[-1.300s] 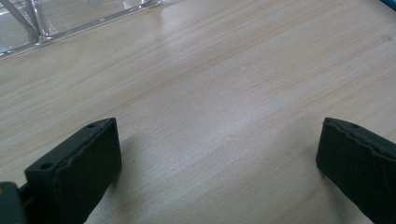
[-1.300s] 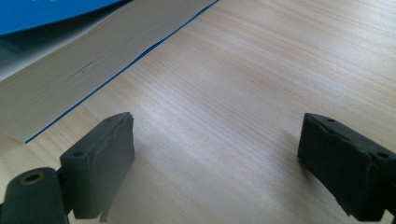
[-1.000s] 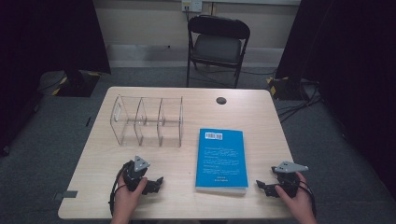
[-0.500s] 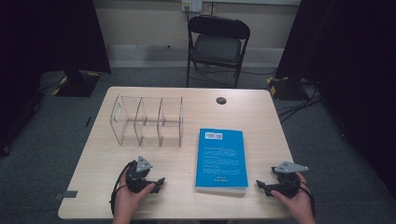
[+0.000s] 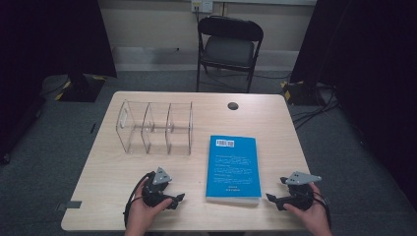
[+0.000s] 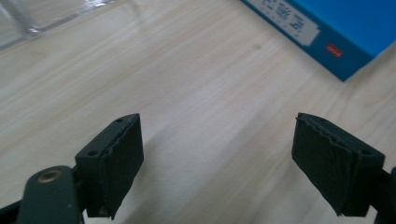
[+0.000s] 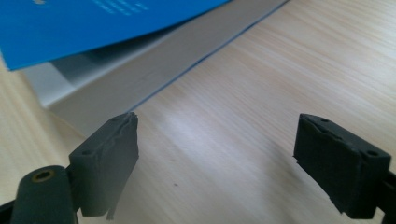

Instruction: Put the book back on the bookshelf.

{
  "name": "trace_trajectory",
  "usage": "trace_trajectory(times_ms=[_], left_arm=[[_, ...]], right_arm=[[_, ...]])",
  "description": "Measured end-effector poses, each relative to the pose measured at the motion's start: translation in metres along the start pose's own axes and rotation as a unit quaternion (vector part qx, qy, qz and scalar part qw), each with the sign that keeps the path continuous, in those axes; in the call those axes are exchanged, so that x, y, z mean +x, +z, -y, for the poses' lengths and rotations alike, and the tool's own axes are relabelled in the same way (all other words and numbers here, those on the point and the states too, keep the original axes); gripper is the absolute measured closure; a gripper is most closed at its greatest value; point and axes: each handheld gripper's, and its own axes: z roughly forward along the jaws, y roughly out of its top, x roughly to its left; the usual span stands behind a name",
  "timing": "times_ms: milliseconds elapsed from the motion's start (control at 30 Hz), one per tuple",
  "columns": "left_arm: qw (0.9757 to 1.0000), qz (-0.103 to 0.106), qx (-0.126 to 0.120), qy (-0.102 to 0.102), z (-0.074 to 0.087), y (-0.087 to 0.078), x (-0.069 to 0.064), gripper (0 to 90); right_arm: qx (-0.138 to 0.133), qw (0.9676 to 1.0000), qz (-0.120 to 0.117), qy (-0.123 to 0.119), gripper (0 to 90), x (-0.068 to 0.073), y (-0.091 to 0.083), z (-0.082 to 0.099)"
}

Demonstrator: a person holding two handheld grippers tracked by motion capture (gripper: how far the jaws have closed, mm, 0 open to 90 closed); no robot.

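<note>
Book (image 5: 232, 167) lies flat on the desk (image 5: 275, 123), blue cover up, long axis running near to far, barcode end far, just right of the clear divider rack (image 5: 155, 127); nothing looks begun, the whole lift probably left; left tool (image 5: 177, 199) sits near its near-left corner, jaws wide and empty after closing a little; right tool (image 5: 271, 199), jaws also easing in yet wide and empty, faces the near-right corner.
</note>
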Motion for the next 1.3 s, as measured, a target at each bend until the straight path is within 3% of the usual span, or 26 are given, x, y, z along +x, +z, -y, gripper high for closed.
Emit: trace_trajectory(times_ms=[133,233,267,333,400,633,800,867,1133,1300], left_arm=[[0.9999,0.014,-0.003,0.01,-0.003,0.003,-0.008,16.6],[0.9995,0.016,0.002,0.026,-0.005,0.007,-0.013,16.6],[0.9996,0.022,0.0,0.019,-0.005,0.008,-0.015,16.6],[0.9992,0.027,0.003,0.029,-0.007,0.01,-0.018,16.7],[0.999,0.035,0.003,0.028,-0.007,0.012,-0.02,16.7],[0.9985,0.042,0.0,0.036,-0.01,0.014,-0.024,16.7],[0.9981,0.046,0.005,0.04,-0.011,0.016,-0.027,16.7],[0.998,0.05,0.002,0.039,-0.012,0.016,-0.029,16.7],[0.9979,0.048,0.002,0.043,-0.012,0.015,-0.029,16.7],[0.9978,0.049,0.003,0.045,-0.012,0.017,-0.029,16.7]], right_arm=[[-0.004,0.9995,-0.031,0.003,13.7,0.005,0.003,0.0],[-0.003,0.9992,-0.039,-0.004,13.7,0.01,0.005,-0.002],[-0.004,0.9992,-0.041,-0.004,13.7,0.012,0.005,-0.003],[-0.005,0.9988,-0.049,-0.008,14.3,0.014,0.006,-0.004],[-0.003,0.999,-0.04,-0.017,14.8,0.017,0.006,-0.004],[0.009,0.9983,-0.055,-0.02,14.6,0.016,-0.001,0.001],[0.016,0.9977,-0.06,-0.027,14.6,0.025,0.0,-0.001],[0.013,0.9968,-0.066,-0.043,14.5,0.032,0.004,-0.003],[0.002,0.997,-0.071,-0.032,14.0,0.043,0.016,-0.006],[-0.002,0.9978,-0.06,-0.029,13.5,0.047,0.021,-0.009]])
